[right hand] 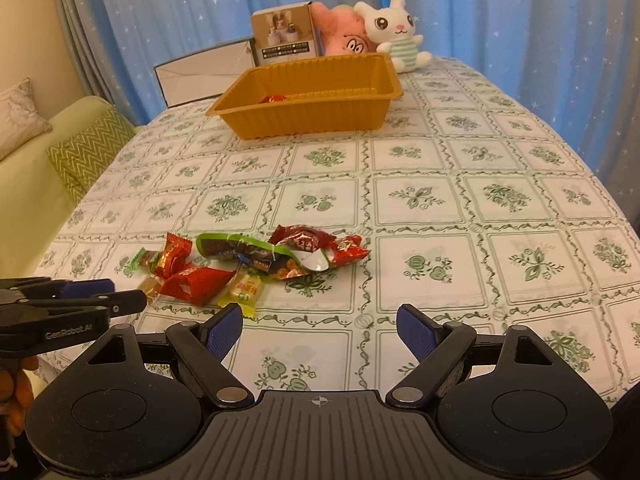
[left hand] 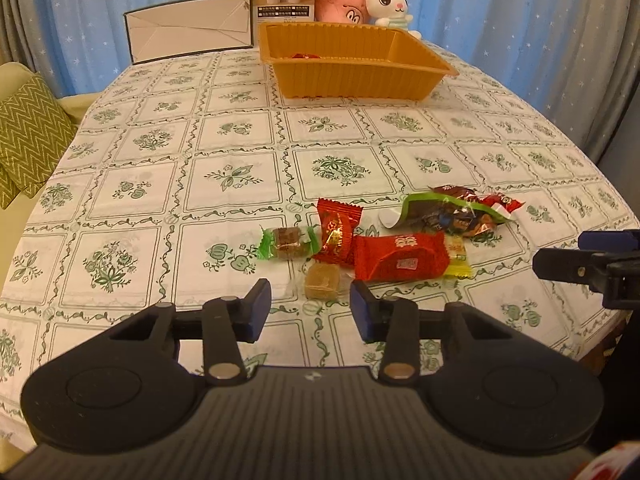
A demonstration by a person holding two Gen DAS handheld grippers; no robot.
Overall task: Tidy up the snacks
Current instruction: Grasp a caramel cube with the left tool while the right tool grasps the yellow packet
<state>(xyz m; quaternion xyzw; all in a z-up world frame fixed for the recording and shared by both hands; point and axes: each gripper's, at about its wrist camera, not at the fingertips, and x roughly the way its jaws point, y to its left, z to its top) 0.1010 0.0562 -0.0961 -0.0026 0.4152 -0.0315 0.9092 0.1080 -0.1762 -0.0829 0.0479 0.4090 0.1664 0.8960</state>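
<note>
On the near tabletop [left hand: 168,184] lies a heap of wrapped snacks [left hand: 400,236]. Left gripper [left hand: 311,304] hovers just short of a clear-wrapped brown candy [left hand: 322,285], jaws part-open and empty; right gripper [right hand: 320,330] jaws wide. An orange tray [left hand: 352,80] sits far.
</note>
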